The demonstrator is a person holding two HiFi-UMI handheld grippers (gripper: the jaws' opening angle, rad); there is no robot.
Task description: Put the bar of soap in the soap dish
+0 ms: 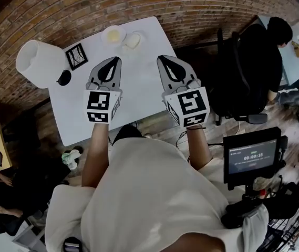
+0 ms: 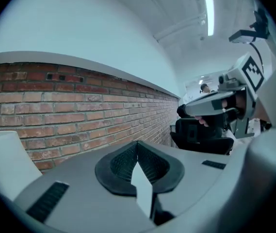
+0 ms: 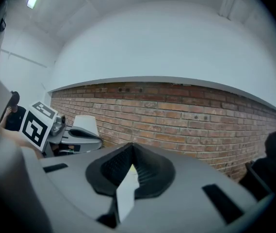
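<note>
Left tool [image 1: 118, 59] and right tool [image 1: 159, 57] both closed, empty; soap dish [image 1: 105, 35] just beyond.

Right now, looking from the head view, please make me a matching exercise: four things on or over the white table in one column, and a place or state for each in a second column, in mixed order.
Things
1. big white cylindrical shade
2. small black-framed square picture
3. round white dish
4. left gripper

Places or states
A. jaws shut, nothing between them
B. near the far edge of the white table
C. at the table's far left corner
D. between the shade and the dish

Pairs: 1-C, 2-D, 3-B, 4-A
</note>
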